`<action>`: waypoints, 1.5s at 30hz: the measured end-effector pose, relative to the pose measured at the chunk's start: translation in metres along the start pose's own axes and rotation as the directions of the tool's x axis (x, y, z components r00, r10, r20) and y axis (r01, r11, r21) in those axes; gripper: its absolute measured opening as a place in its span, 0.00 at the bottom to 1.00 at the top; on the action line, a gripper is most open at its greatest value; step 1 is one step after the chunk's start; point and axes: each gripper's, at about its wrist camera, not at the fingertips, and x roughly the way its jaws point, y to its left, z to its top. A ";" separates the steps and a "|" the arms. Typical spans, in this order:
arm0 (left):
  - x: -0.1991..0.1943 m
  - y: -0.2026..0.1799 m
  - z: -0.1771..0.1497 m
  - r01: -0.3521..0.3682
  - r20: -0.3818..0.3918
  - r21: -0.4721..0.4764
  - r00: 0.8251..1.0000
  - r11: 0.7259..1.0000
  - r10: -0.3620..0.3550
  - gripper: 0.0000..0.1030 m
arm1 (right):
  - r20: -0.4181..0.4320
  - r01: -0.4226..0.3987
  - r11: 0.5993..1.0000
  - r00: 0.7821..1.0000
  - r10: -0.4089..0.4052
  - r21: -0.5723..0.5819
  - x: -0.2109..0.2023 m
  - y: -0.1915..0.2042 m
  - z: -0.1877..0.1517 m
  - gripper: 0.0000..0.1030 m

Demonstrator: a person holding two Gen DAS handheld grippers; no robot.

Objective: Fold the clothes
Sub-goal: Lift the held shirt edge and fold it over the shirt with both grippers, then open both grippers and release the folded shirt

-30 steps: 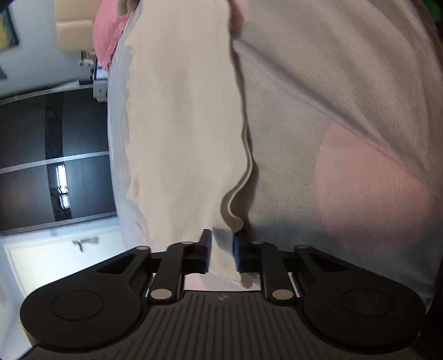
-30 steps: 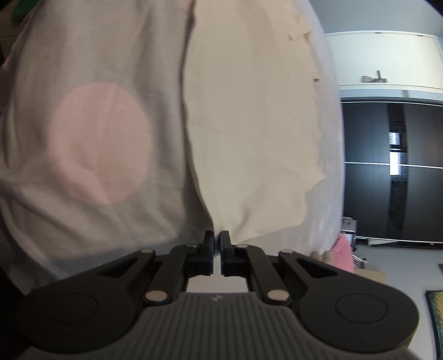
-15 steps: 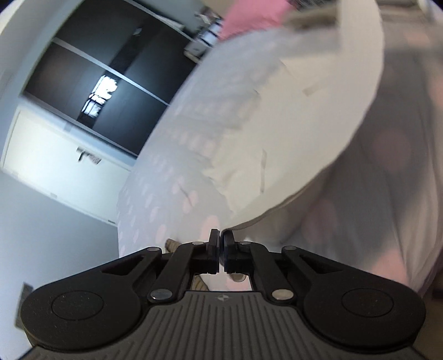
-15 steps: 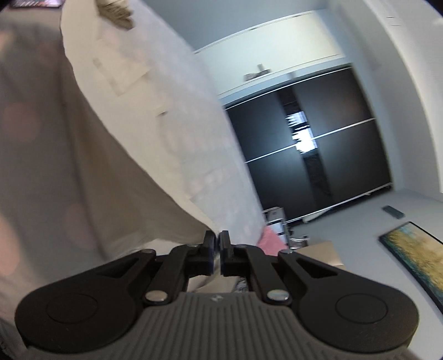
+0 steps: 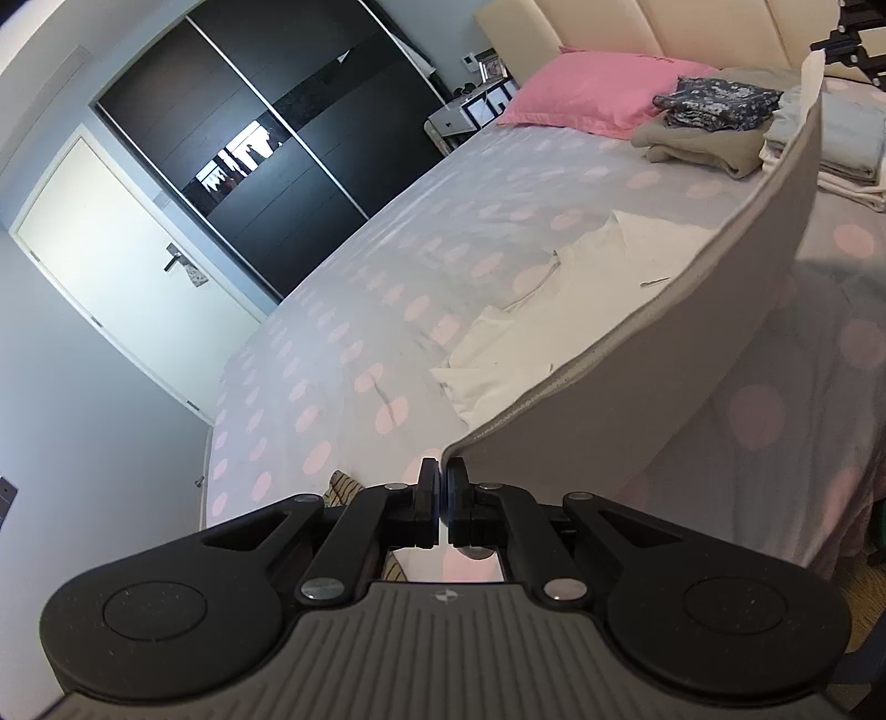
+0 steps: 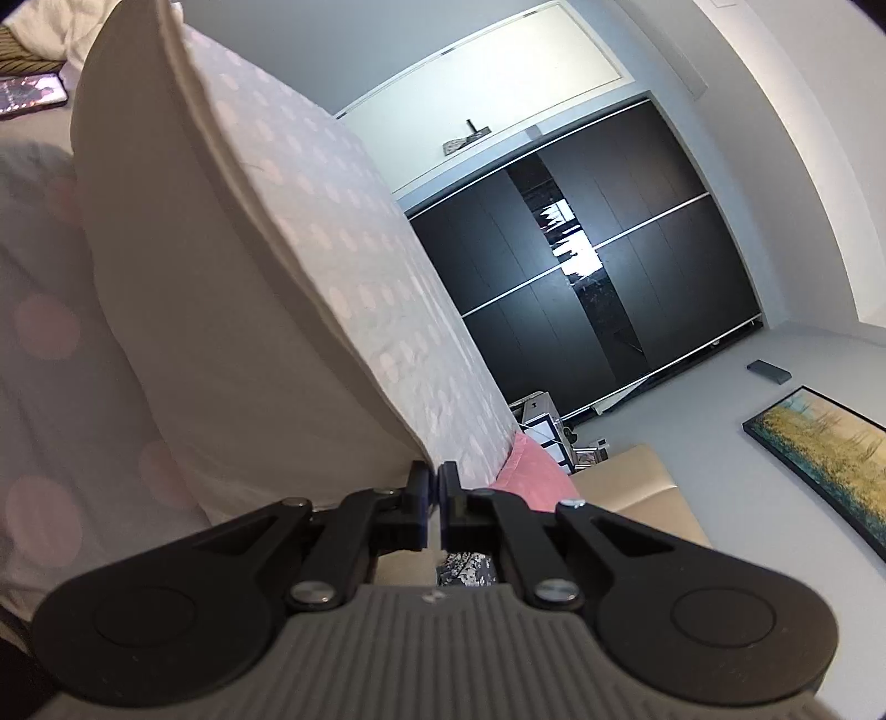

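A cream-white garment (image 5: pixel 664 354) is held up over the polka-dot bed (image 5: pixel 387 266), its hem stretched in a taut band between my two grippers. My left gripper (image 5: pixel 443 476) is shut on one end of the hem. My right gripper (image 6: pixel 432 479) is shut on the other end; the cloth (image 6: pixel 221 288) rises from it to the upper left. The rest of the garment (image 5: pixel 554 310) lies crumpled on the bed beyond the raised hem. The right gripper also shows far off in the left wrist view (image 5: pixel 830 47).
Folded clothes (image 5: pixel 714 122) are stacked near a pink pillow (image 5: pixel 592 91) at the headboard. A black sliding wardrobe (image 5: pixel 266 138) and a white door (image 5: pixel 127 255) stand past the bed. A tablet (image 6: pixel 30 91) lies on the bed. A painting (image 6: pixel 825 459) hangs on the wall.
Both grippers have lifted and swung from looking down at the flat garment to holding its hem up off the bed. The left jaws closed on the cloth.
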 end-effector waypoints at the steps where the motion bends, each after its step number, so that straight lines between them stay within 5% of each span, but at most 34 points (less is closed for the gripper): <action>1: 0.006 0.001 0.002 -0.013 -0.001 -0.009 1.000 1.000 0.013 0.01 | -0.005 0.000 1.000 1.000 0.000 -0.002 0.005 0.001 0.002 0.04; 11: 0.103 0.026 0.047 -0.082 -0.045 -0.015 0.996 0.996 0.082 0.01 | -0.048 0.067 0.998 0.997 -0.068 -0.022 0.111 -0.016 0.031 0.04; 19: 0.196 0.040 0.073 -0.080 -0.083 0.043 0.993 0.996 0.083 0.01 | -0.123 0.026 1.000 0.992 -0.024 0.016 0.223 -0.023 0.045 0.04; 31: 0.314 0.029 0.065 0.023 -0.206 0.084 0.979 0.996 -0.005 0.01 | -0.225 -0.093 0.996 0.970 0.091 0.002 0.351 0.019 0.028 0.04; 45: 0.390 0.037 0.072 0.010 -0.259 0.053 0.966 0.999 0.004 0.01 | -0.257 -0.087 0.996 0.962 0.092 0.032 0.455 0.031 0.040 0.04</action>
